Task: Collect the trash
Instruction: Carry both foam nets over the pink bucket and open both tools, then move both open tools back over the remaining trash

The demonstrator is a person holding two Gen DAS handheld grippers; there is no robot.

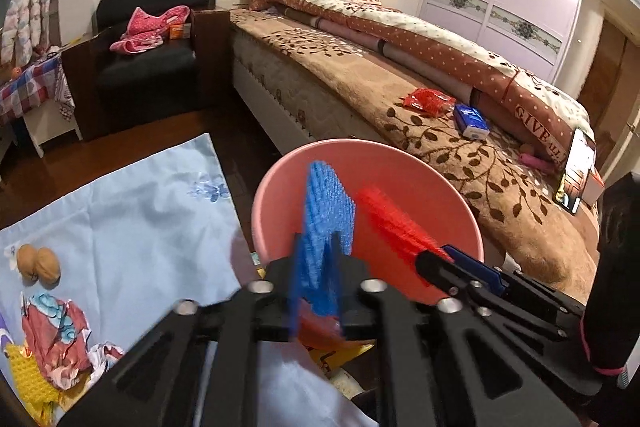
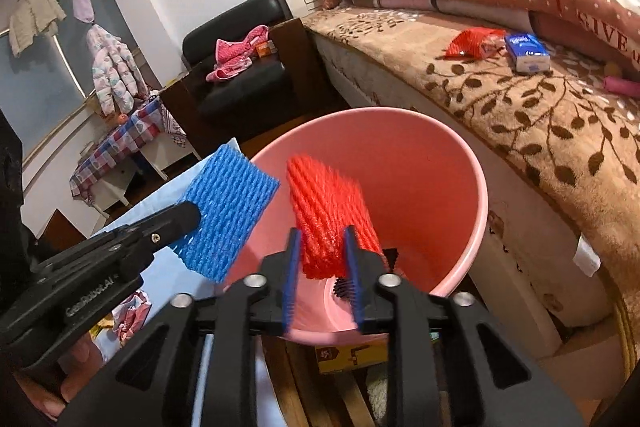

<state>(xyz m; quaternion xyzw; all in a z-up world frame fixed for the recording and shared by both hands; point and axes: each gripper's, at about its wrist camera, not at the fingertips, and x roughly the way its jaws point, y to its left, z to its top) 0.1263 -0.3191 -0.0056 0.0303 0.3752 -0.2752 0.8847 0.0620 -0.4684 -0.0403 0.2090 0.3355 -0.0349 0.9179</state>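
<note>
A pink bin [image 1: 420, 163] stands on the floor beside the bed; it also shows in the right wrist view [image 2: 452, 183]. My left gripper [image 1: 318, 267] is shut on a blue foam net [image 1: 328, 215] and holds it over the bin's near rim. My right gripper [image 2: 322, 247] is shut on a red foam net [image 2: 324, 203] over the bin's mouth. The right gripper [image 1: 436, 259] and red net [image 1: 394, 219] show in the left wrist view. The left gripper [image 2: 192, 217] and blue net [image 2: 228, 211] show in the right wrist view.
A light blue cloth [image 1: 132, 227] on the floor holds two walnuts [image 1: 38, 263], crumpled wrappers [image 1: 56, 339] and a yellow net [image 1: 28, 371]. The bed [image 1: 460, 147] carries a red wrapper [image 1: 428, 101], a blue tissue pack [image 1: 472, 121] and a phone [image 1: 576, 171]. A black armchair [image 1: 148, 67] stands behind.
</note>
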